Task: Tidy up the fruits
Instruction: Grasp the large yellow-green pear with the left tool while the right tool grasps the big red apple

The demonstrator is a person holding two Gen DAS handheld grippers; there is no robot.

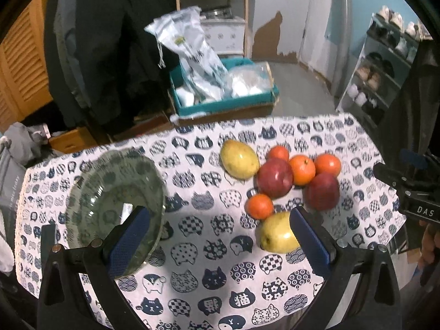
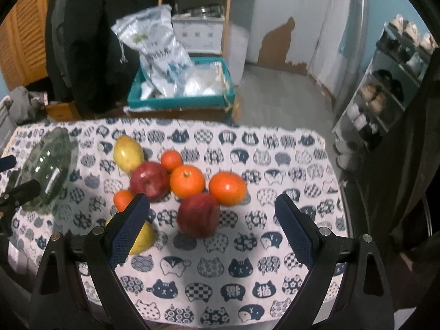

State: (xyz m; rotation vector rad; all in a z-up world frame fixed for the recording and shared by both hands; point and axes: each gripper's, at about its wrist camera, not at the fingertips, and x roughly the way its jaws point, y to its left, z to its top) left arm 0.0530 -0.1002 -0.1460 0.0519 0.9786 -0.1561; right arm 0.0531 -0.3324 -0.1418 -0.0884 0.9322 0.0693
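Left gripper with jaws spread wide above the cat-print tablecloth. Glass bowl lies behind the left finger; a yellow fruit touches the right finger, with 2 red apples beyond.

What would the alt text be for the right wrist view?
Open right tongs hover over a cat-print tablecloth, aimed at a loose cluster of fruit: two red apples, four oranges and two yellow mangoes. A glass bowl sits empty at far left.
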